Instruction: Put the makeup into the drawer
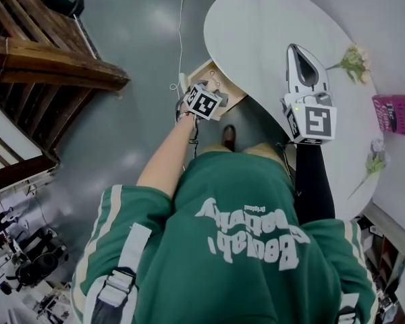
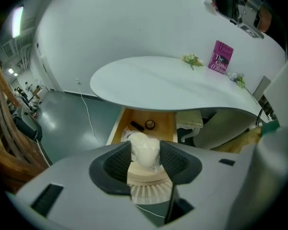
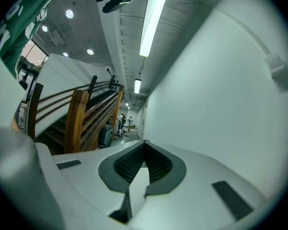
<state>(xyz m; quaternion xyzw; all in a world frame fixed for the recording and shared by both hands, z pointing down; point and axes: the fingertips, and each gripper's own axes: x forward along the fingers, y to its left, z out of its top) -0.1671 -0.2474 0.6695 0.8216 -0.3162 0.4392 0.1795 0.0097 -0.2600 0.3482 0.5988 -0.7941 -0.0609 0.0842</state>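
Left hand-held gripper (image 2: 145, 145): its dark ribbed pads are clamped on the makeup piece (image 2: 144, 152), a soft, lumpy white item under glossy clear wrap. A beige ribbed part sits directly below it; whether that belongs to the item cannot be determined. The gripper and its load hang above the open drawer (image 2: 164, 123), a shallow box of pale wood pulled out from under the near edge of the desk (image 2: 153, 83). On the drawer's floor lie a short dark stick (image 2: 137, 126) and a small ring-shaped item (image 2: 150, 124), close beside each other. The desk has a smooth, matt white top with a rounded outline. At its far right stand a flower sprig (image 2: 192, 60) and a pink book (image 2: 222, 56), upright against the wall. Right hand-held gripper (image 3: 144, 145): jaws brought together at the tips, nothing between them, held over the desktop in the head view. The floor (image 1: 142, 59) is grey and glossy.
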